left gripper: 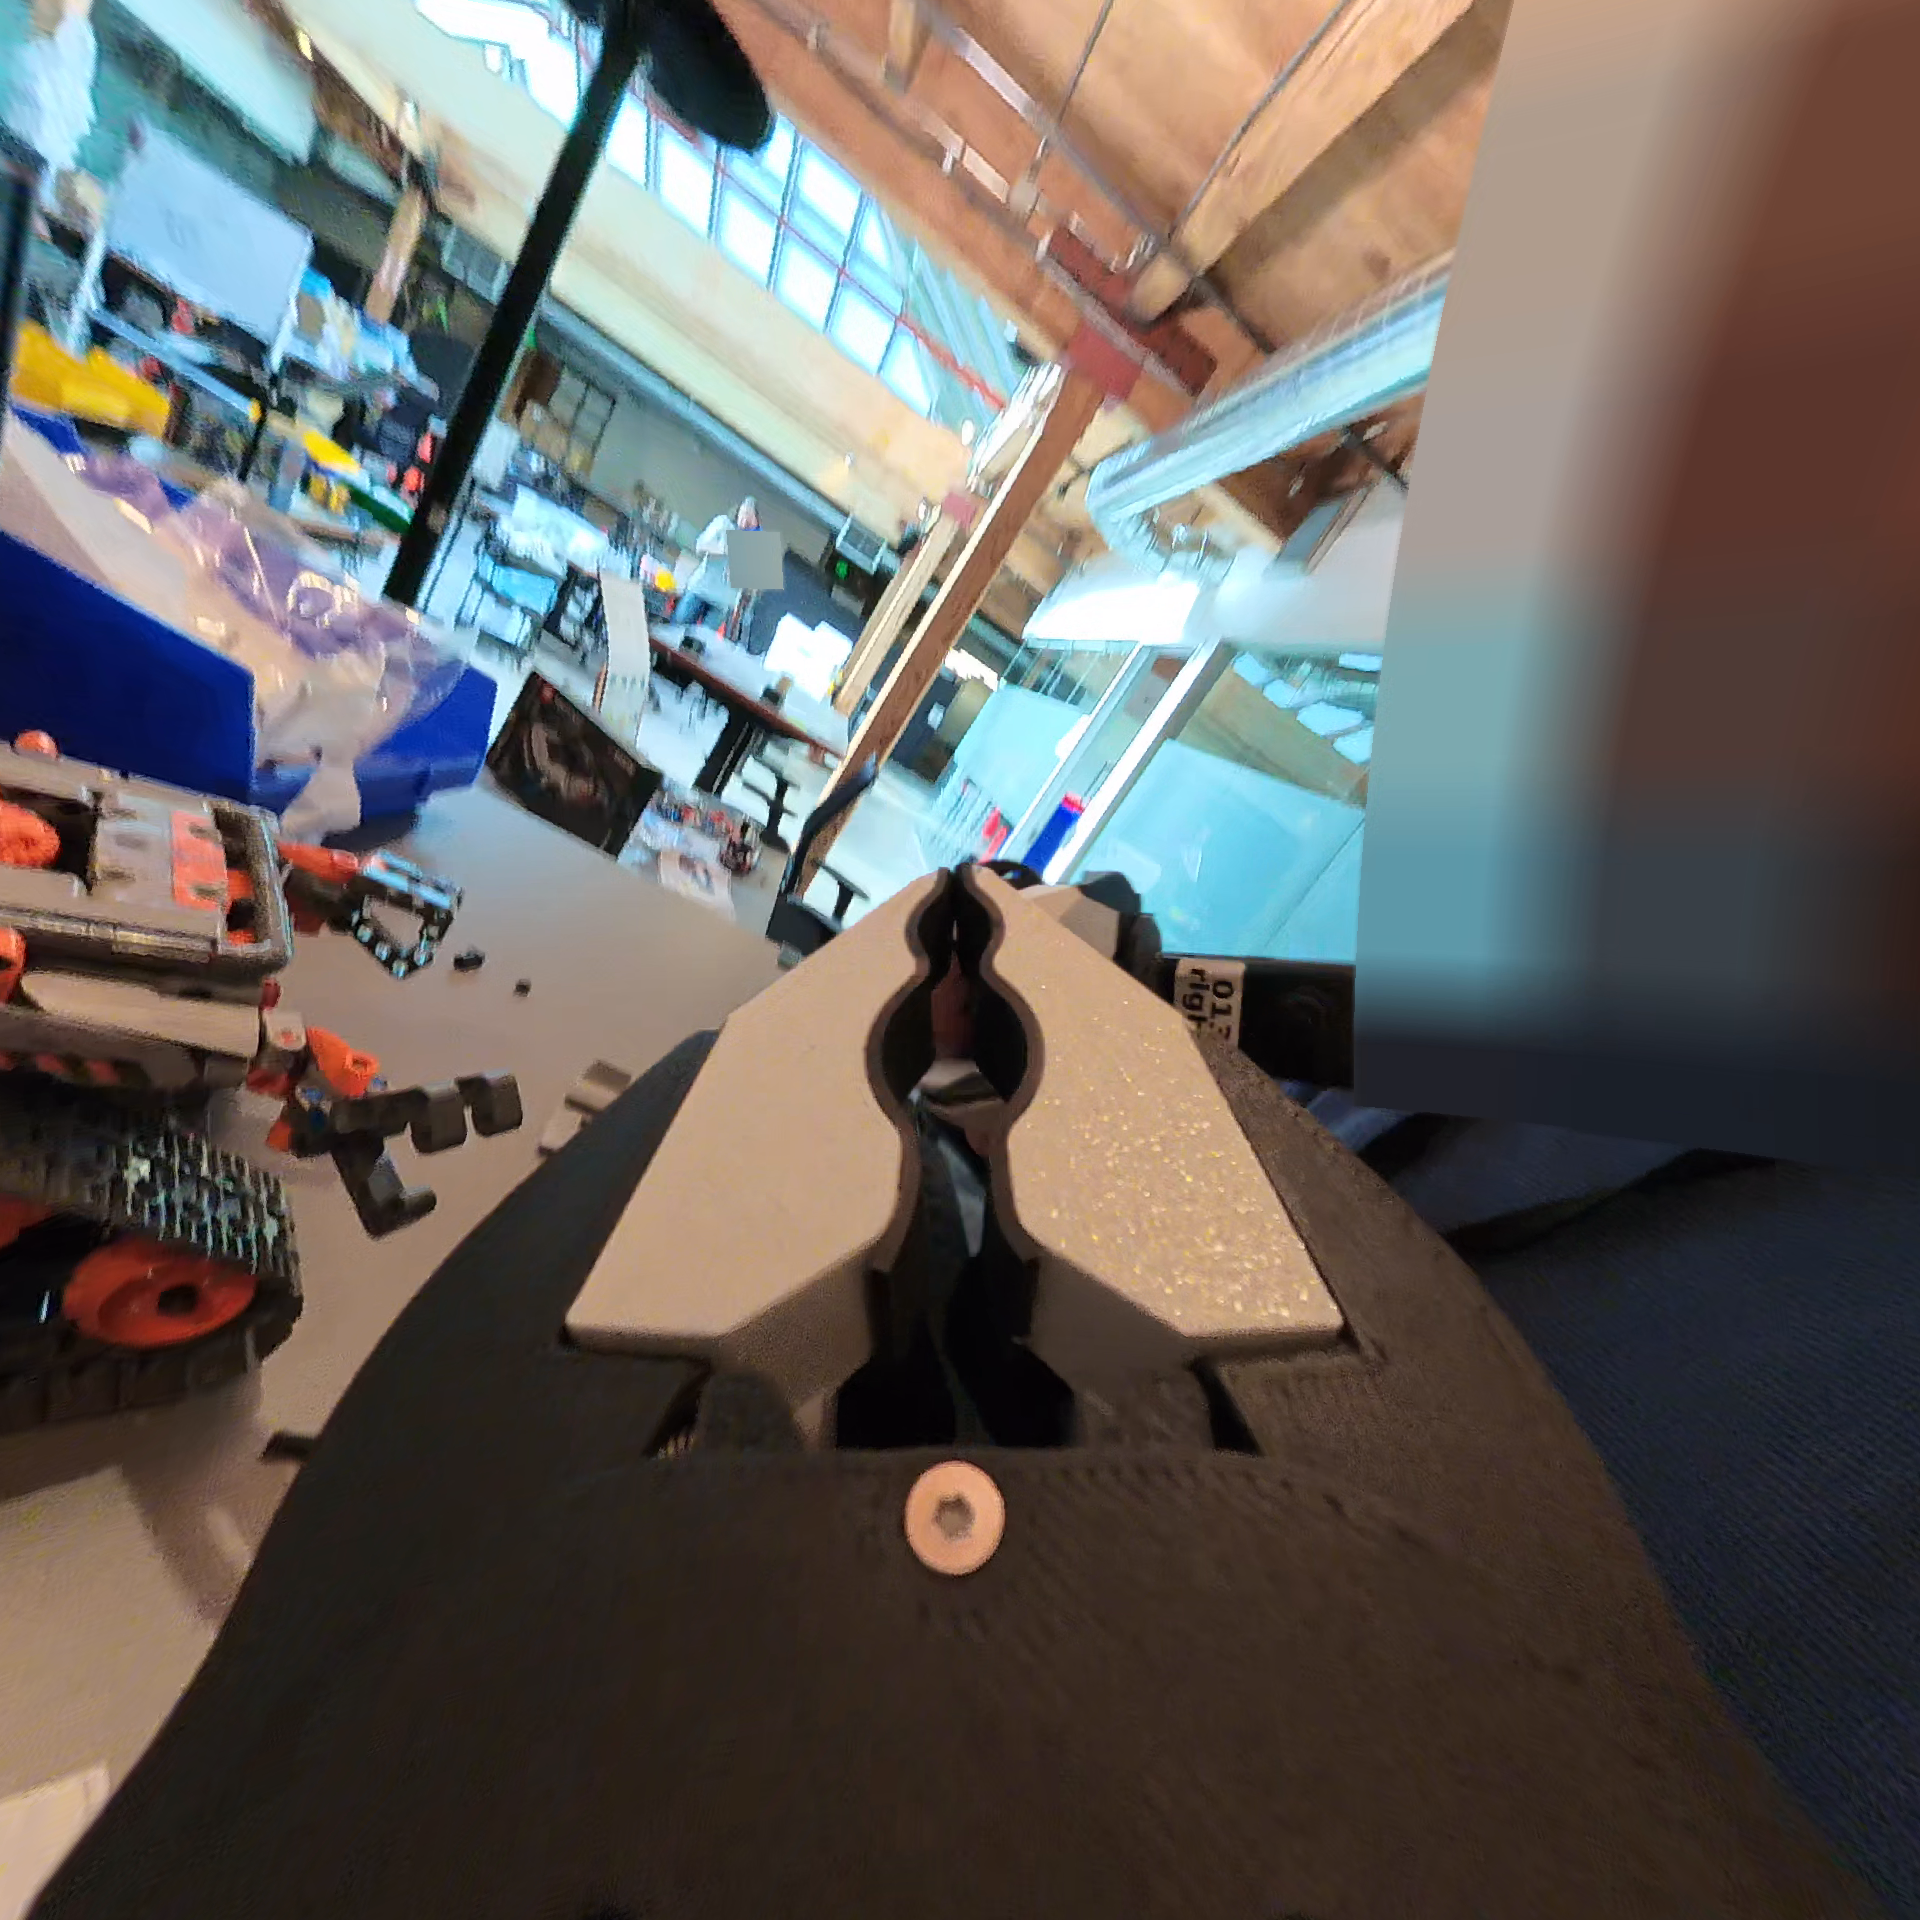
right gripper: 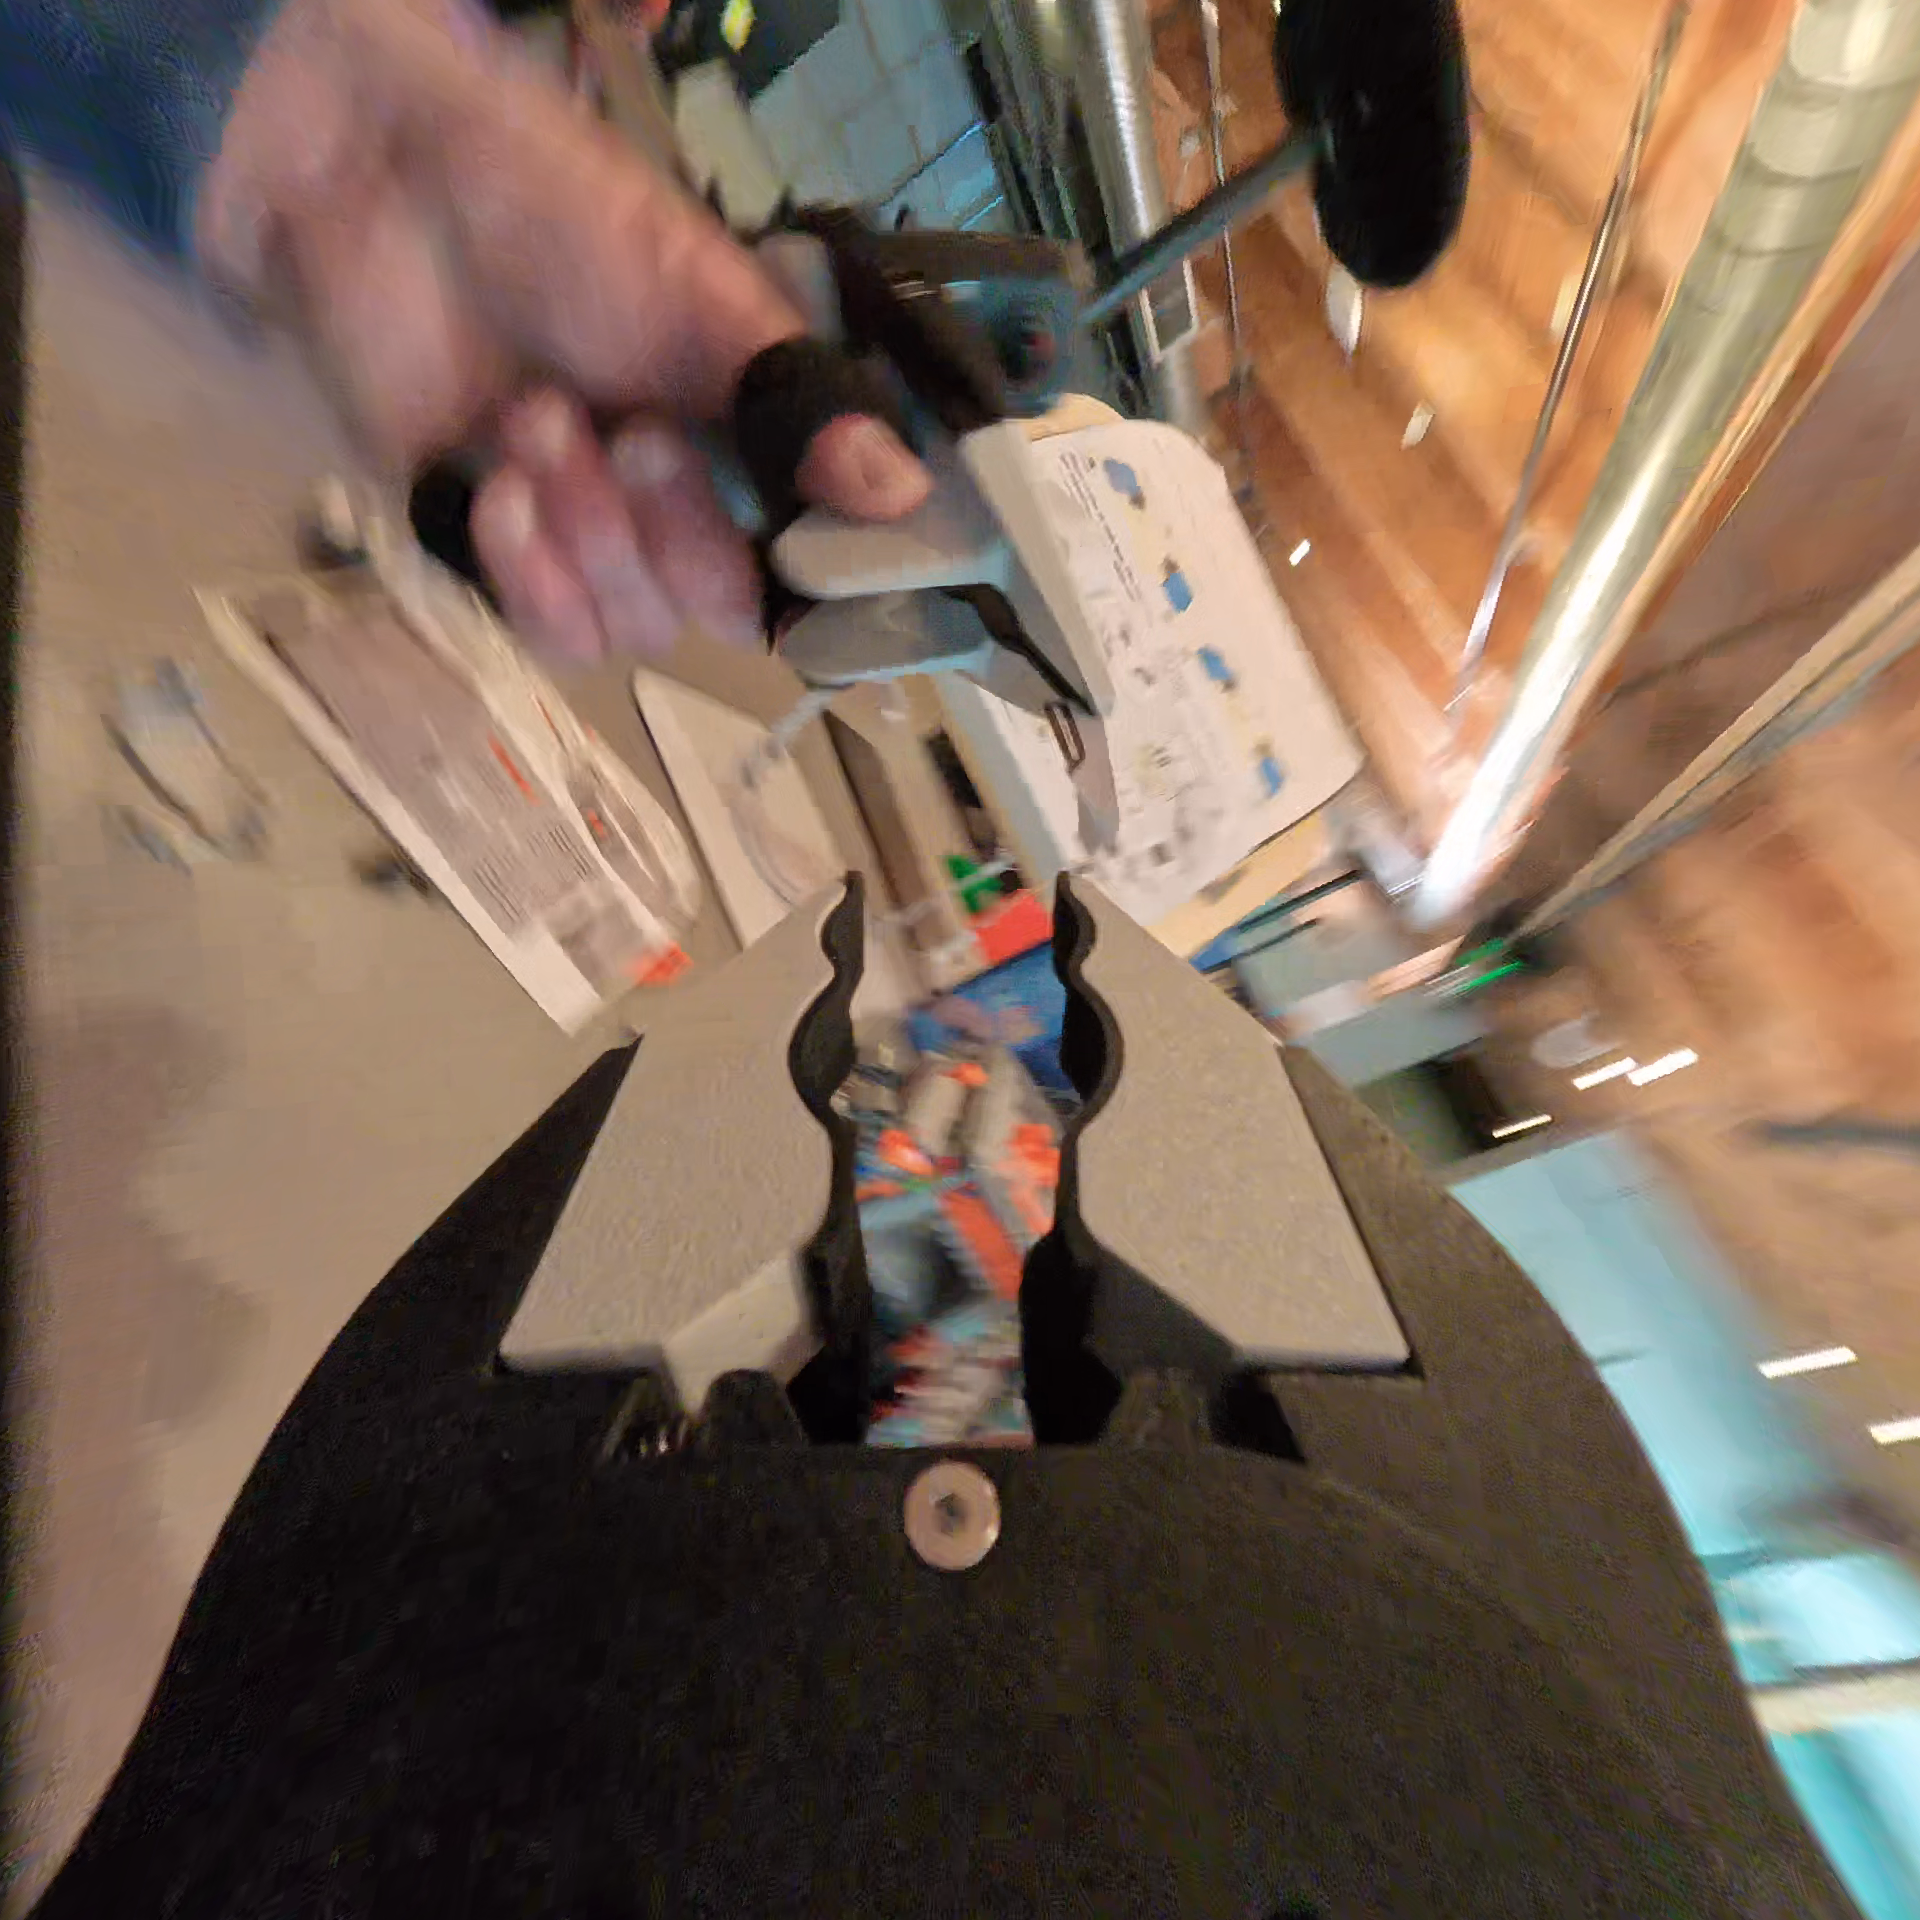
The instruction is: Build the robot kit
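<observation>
Left gripper [left gripper: 958, 883] closed beside blocky tracked toy [left gripper: 135, 1049].

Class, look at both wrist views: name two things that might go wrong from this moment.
1. The right gripper is open and the view is motion-blurred; it may strike the left gripper held in the hand close ahead.
2. The tracked toy vehicle has loose pieces beside it; a sweep might scatter them.

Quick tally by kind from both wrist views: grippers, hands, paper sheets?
Grippers: 2 (left gripper, right gripper)
Hands: 1 (hand)
Paper sheets: 3
Total: 6
</observation>
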Demonstrator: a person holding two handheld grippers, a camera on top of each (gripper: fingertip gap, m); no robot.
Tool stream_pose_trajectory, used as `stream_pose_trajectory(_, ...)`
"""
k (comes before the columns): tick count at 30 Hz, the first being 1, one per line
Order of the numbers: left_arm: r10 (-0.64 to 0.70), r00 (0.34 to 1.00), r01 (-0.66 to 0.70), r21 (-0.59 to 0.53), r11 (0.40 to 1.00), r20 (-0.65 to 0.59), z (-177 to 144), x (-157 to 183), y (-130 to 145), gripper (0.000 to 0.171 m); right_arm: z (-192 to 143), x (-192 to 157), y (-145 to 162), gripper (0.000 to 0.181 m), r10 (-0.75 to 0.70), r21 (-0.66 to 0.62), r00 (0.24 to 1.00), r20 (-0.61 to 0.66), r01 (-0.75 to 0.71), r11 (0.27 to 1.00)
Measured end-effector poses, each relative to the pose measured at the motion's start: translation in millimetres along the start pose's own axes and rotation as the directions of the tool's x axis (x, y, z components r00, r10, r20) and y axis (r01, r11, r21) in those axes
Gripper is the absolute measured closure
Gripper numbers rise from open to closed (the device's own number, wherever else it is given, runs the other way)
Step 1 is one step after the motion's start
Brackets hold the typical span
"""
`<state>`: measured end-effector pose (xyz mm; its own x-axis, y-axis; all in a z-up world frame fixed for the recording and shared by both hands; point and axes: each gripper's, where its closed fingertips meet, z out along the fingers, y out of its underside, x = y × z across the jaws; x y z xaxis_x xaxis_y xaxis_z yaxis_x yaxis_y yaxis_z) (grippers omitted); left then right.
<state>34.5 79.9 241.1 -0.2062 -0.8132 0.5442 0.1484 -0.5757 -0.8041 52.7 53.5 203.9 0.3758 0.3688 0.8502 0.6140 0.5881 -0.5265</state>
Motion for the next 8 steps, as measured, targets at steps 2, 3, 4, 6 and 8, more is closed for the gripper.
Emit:
stream_pose_trajectory(2,0.029,1.0,-0.029,0.069,0.997,0.009,0,-1,-8,0.171,-1,12,-2,0.145,0.441,0.046,0.896,0.059,-0.444,0.895)
stream_pose_trajectory(3,0.05,0.999,-0.049,0.101,0.994,-0.009,0,3,-11,0.171,-1,16,-6,0.15,0.624,0.082,0.771,0.131,-0.635,0.768)
stream_pose_trajectory(4,0.057,0.998,-0.054,0.132,0.99,-0.024,2,6,-13,0.171,-1,20,-11,0.153,0.757,0.117,0.621,0.205,-0.783,0.611)
stream_pose_trajectory(6,0.051,0.995,-0.037,0.165,0.986,-0.083,7,13,-11,0.171,1,31,-17,0.154,0.877,0.174,0.346,0.333,-0.937,0.304)
stream_pose_trajectory(8,0.007,0.99,0.024,0.214,0.977,-0.143,10,15,-12,0.171,4,41,-18,0.152,0.892,0.208,0.16,0.423,-0.975,0.076)
